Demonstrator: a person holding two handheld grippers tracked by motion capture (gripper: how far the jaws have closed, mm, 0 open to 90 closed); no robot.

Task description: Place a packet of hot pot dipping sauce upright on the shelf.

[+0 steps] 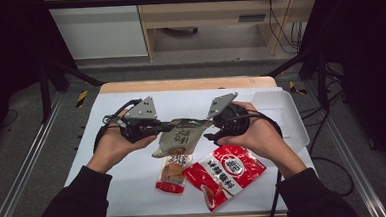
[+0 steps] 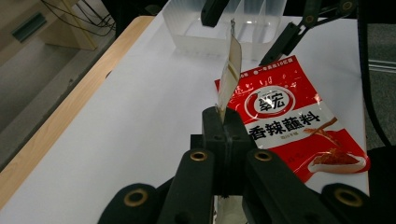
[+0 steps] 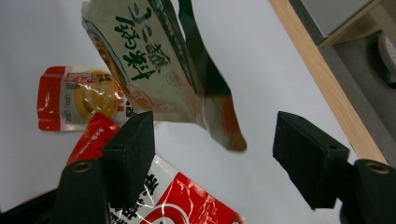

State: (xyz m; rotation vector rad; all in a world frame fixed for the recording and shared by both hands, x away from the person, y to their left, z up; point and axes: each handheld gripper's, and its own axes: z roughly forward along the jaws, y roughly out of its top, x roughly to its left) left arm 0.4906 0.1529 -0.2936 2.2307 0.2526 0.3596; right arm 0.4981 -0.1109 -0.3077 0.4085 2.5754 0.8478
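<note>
The left claw (image 2: 223,122) is gripping the beige sauce packet (image 1: 179,138) by its edge, lifting it above the table (image 1: 135,191); the right claw (image 3: 212,161), gaping open, is probably closing on its free end next

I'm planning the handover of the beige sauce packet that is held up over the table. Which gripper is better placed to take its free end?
The right. The left gripper is already shut on the beige packet, while the right gripper is open close beside the packet's free end.
</note>
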